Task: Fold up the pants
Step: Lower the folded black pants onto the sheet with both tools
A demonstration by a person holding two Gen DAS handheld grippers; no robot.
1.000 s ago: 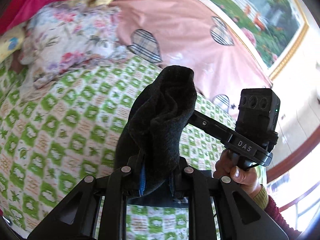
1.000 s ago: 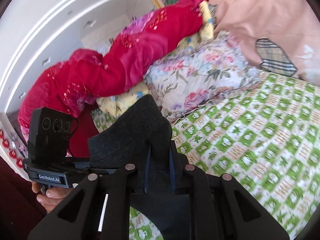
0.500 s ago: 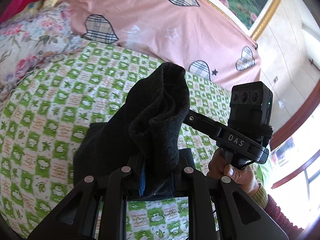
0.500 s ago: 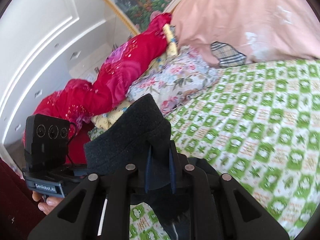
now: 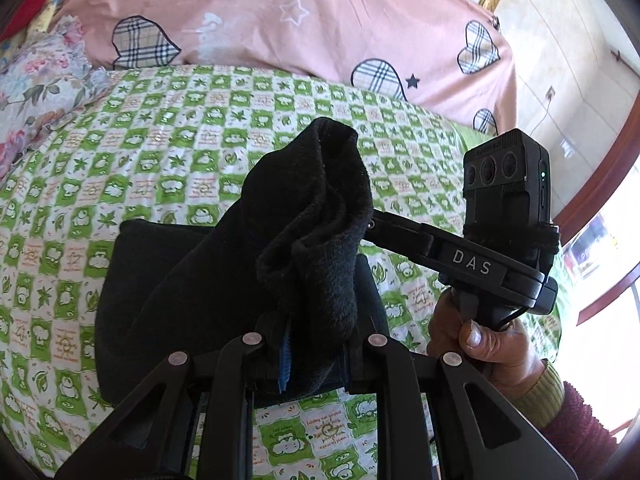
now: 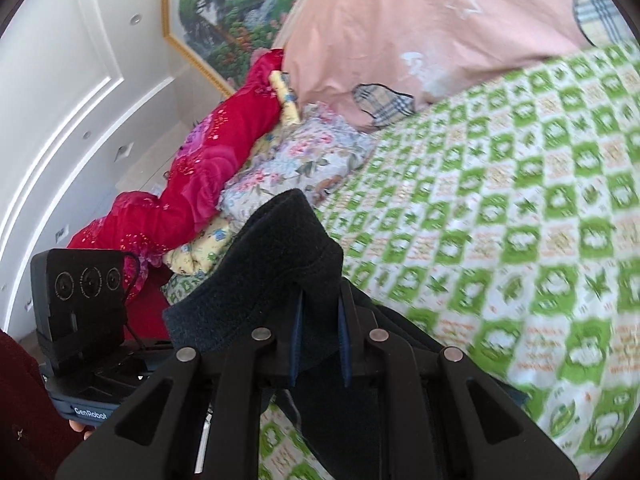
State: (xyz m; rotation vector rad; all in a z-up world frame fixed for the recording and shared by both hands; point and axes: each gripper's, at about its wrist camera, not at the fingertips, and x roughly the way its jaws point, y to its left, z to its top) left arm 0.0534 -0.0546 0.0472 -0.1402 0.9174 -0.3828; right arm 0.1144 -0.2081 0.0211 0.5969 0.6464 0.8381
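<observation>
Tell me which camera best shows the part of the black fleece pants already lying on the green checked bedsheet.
The left wrist view: the black fleece pants spread flat over the green checked bedsheet under the bunch pinched by the left gripper. The right wrist view shows mostly the fold clamped in the right gripper.

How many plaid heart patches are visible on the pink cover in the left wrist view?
5 on the pink cover: far left, center, upper right, low right edge, partly cut off, and a sliver at its lower left edge. Others may be hidden.
</observation>
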